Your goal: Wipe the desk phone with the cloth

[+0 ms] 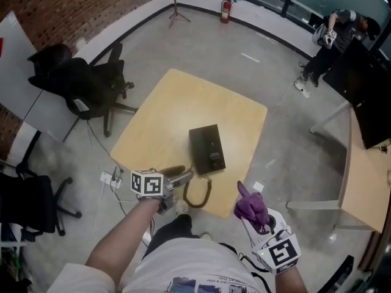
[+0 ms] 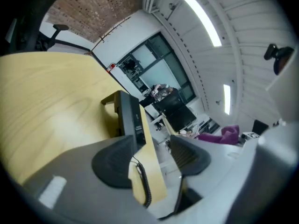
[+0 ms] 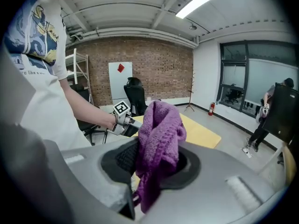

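A black desk phone [image 1: 206, 148] lies on the yellow wooden table [image 1: 183, 102], its coiled cord [image 1: 198, 195] looping over the near edge. My left gripper [image 1: 185, 176] hovers at that edge, left of the cord. In the left gripper view, my left gripper [image 2: 152, 155] is open, with nothing pressed between its pads. Beyond it stand the phone [image 2: 131, 115] and the cord [image 2: 144, 186]. A dark long shape lies just behind it; I cannot tell what it is. My right gripper [image 1: 261, 221] is off the table's near right corner, shut on a purple cloth [image 1: 250, 205]. The cloth [image 3: 161, 129] bunches upward in my right gripper [image 3: 156, 161].
Black office chairs [image 1: 91, 84] stand left of the table, another [image 1: 30, 200] at the near left. A power strip [image 1: 110, 179] lies on the floor by the table's left corner. A second desk [image 1: 366, 182] is at the right, and a person [image 1: 339, 32] stands far back right.
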A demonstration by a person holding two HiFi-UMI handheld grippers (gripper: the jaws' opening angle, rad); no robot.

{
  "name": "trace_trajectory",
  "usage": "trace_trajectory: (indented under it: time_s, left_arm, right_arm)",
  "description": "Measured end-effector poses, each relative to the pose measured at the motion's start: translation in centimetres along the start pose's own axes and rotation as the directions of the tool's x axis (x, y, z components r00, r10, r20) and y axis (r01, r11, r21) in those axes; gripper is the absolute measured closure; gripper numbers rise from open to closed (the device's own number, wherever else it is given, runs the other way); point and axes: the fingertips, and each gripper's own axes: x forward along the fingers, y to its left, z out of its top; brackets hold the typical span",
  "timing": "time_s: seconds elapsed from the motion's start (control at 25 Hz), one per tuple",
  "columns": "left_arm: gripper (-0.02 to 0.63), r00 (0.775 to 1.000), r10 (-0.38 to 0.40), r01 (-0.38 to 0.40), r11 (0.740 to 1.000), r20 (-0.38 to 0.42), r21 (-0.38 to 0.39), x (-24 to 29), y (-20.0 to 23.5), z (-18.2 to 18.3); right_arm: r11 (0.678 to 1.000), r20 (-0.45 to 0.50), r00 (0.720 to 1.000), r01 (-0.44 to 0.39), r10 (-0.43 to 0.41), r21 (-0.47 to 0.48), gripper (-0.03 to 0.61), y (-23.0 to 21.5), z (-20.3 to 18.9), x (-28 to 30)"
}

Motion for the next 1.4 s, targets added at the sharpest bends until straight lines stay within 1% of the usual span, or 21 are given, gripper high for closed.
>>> trace_trajectory:
  time_s: [0.12, 0.2, 0.24, 0.32, 0.44, 0.52, 0.6, 0.64, 0.68, 0.76, 0.8, 0.84, 0.88, 1.08, 1.28, 1.4]
  left_arm:
    - [0.342, 0.999, -0.034, 0.033, 0.998, -0.016, -0.045, 2.2, 3.0, 2.2]
    - [0.322, 0.996, -0.086, 0.084, 0.992, -0.018, -0.093, 3.9, 3.9, 3.2]
    - [0.31, 0.993, -0.115, 0.112, 0.986, -0.016, -0.123, 4.7, 4.2, 3.4]
    - [0.308, 0.988, -0.157, 0.151, 0.973, -0.018, -0.172, 6.0, 4.9, 3.8]
    - [0.308, 0.982, -0.185, 0.172, 0.963, -0.045, -0.207, 7.5, 5.8, 4.2]
    - [0.308, 0.975, -0.21, 0.188, 0.952, -0.069, -0.24, 8.4, 5.7, 3.9]
    - [0.316, 0.966, -0.245, 0.215, 0.935, -0.076, -0.282, 9.4, 5.2, 3.6]
    - [0.334, 0.962, -0.263, 0.231, 0.924, -0.069, -0.305, 9.7, 5.1, 3.7]
    - [0.336, 0.958, -0.279, 0.245, 0.911, -0.058, -0.332, 10.0, 5.1, 3.8]
    - [0.379, 0.951, -0.307, 0.27, 0.879, -0.033, -0.393, 10.3, 5.2, 3.7]
    - [0.415, 0.948, -0.318, 0.282, 0.865, -0.02, -0.415, 10.4, 5.3, 3.7]
    - [0.417, 0.946, -0.324, 0.29, 0.859, -0.01, -0.421, 10.5, 5.4, 3.7]
    - [0.417, 0.946, -0.324, 0.293, 0.862, -0.006, -0.414, 10.5, 5.5, 3.8]
    - [0.42, 0.951, -0.308, 0.276, 0.895, -0.037, -0.349, 10.0, 4.7, 3.9]
    - [0.428, 0.952, -0.306, 0.29, 0.91, -0.009, -0.298, 8.3, 2.4, 5.6]
    - [0.427, 0.955, -0.298, 0.29, 0.92, 0.009, -0.263, 7.0, 0.2, 6.4]
  right_arm:
    - [1.0, -0.039, 0.999, 0.024, -0.024, 0.006, 0.474, -0.4, 1.6, 1.8]
    - [0.999, -0.074, 0.996, 0.046, -0.045, 0.005, 0.474, -0.8, 2.2, 2.7]
    - [0.998, -0.09, 0.994, 0.059, -0.058, 0.008, 0.474, -0.9, 2.4, 3.0]
    - [0.996, -0.115, 0.99, 0.084, -0.081, 0.022, 0.474, -0.9, 2.6, 3.6]
    - [0.994, -0.146, 0.985, 0.1, -0.093, 0.041, 0.474, -0.8, 2.8, 4.7]
    - [0.994, -0.17, 0.981, 0.099, -0.09, 0.043, 0.474, -0.8, 2.7, 5.2]
    - [0.994, -0.18, 0.979, 0.102, -0.093, 0.043, 0.474, -1.1, 2.7, 5.5]
    - [0.994, -0.179, 0.979, 0.104, -0.095, 0.041, 0.474, -1.3, 2.9, 5.6]
    - [0.994, -0.176, 0.98, 0.106, -0.097, 0.038, 0.474, -1.4, 3.1, 5.8]
    - [0.993, -0.177, 0.979, 0.113, -0.106, 0.033, 0.474, -1.6, 3.3, 5.8]
    - [0.992, -0.179, 0.978, 0.119, -0.111, 0.035, 0.474, -1.8, 3.3, 5.7]
    - [0.991, -0.18, 0.977, 0.125, -0.116, 0.039, 0.474, -2.0, 3.1, 5.6]
    - [0.991, -0.182, 0.976, 0.128, -0.119, 0.043, 0.474, -2.2, 2.9, 5.4]
    - [0.991, -0.182, 0.977, 0.123, -0.113, 0.045, 0.474, -3.1, 2.0, 5.1]
    - [0.995, -0.136, 0.987, 0.093, -0.086, 0.041, 0.474, -4.4, 2.8, 5.5]
    - [0.998, -0.077, 0.995, 0.057, -0.056, 0.007, 0.474, -5.4, 4.6, 6.3]
